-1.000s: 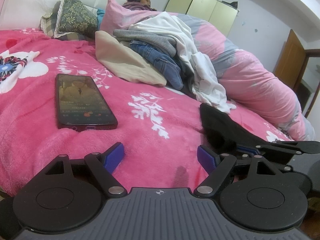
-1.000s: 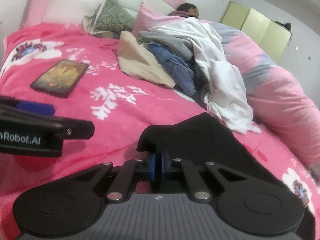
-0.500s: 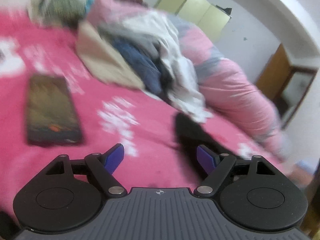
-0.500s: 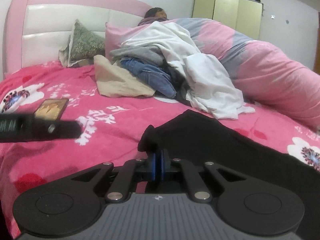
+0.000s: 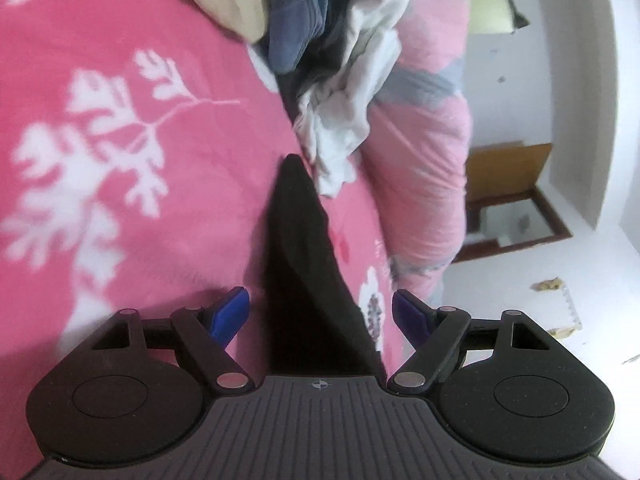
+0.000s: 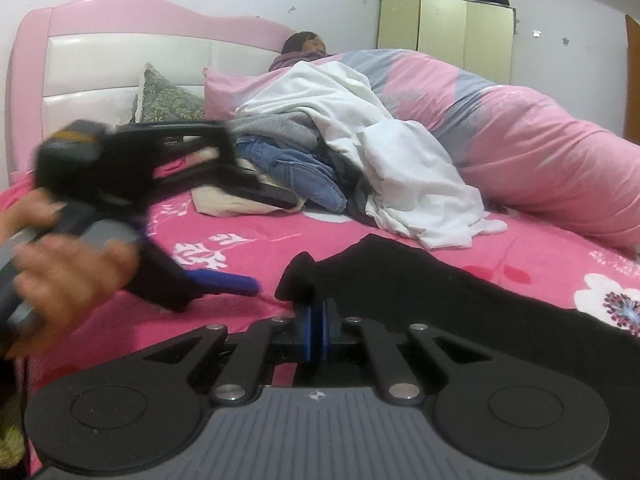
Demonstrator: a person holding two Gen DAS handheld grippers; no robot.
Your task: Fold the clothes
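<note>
The black garment [image 6: 460,300] lies spread on the pink floral blanket [image 6: 248,248], in front of the clothes pile [image 6: 340,160]. The right gripper [image 6: 316,332] has its blue pads pressed together on the near edge of the black garment, which rises in a small peak just above them. The left gripper [image 5: 320,316] stands wide open; a narrow tongue of the black garment runs between its fingers [image 5: 230,312] without touching either pad. In the right wrist view the left gripper appears blurred, to the left of the black garment, held in a person's hand [image 6: 68,276]. A pink and grey quilt [image 6: 540,140] lies behind the clothes pile.
</note>
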